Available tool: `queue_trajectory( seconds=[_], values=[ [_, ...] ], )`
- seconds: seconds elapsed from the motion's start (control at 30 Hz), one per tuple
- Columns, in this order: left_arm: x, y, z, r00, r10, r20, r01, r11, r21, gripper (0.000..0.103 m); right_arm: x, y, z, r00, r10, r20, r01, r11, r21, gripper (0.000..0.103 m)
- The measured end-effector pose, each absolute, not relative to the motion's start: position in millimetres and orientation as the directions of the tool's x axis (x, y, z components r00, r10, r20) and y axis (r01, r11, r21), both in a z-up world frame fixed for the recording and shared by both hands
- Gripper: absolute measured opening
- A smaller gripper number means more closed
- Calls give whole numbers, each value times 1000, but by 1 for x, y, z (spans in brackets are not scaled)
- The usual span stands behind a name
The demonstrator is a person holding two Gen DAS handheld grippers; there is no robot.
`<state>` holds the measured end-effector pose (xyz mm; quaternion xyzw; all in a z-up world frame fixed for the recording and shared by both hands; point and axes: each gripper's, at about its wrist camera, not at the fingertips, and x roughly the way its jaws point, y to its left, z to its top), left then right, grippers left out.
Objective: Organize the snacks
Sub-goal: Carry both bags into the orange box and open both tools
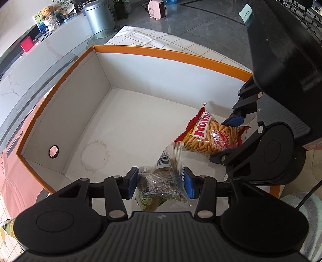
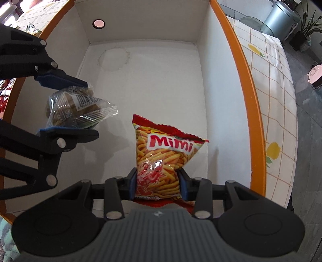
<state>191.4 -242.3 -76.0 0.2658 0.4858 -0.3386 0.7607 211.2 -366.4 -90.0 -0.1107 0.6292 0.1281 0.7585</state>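
A white box with an orange rim (image 1: 161,53) (image 2: 241,70) fills both views. My left gripper (image 1: 161,184) (image 2: 66,104) is shut on a clear packet of brown snacks (image 1: 163,181) (image 2: 80,106), which hangs above the box floor near its front. My right gripper (image 2: 158,184) (image 1: 227,141) is shut on the lower end of a red and yellow Mimi snack bag (image 2: 165,153) (image 1: 209,137). The bag's top end lies toward the middle of the floor, at or just above it. The two packets are close together but apart.
A round stain (image 1: 94,157) (image 2: 113,58) marks the box floor, and a finger hole (image 1: 53,151) (image 2: 98,23) pierces one wall. The box stands on a gridded lemon tablecloth (image 2: 277,100). More snack packets (image 2: 4,88) lie outside the rim. A silver bin (image 1: 98,16) stands beyond.
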Motion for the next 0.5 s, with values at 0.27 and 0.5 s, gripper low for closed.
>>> queue_trajectory(
  seconds=[0.27, 0.5],
  values=[
    [188, -246, -73, 321, -235, -917, 764, 637, 104, 61, 210, -366, -83, 184, 46, -982, -335, 942, -19, 51],
    [181, -243, -56, 354, -239, -904, 756, 642, 126, 70, 203, -367, -69, 184, 35, -982, -323, 946, -27, 56]
  ],
)
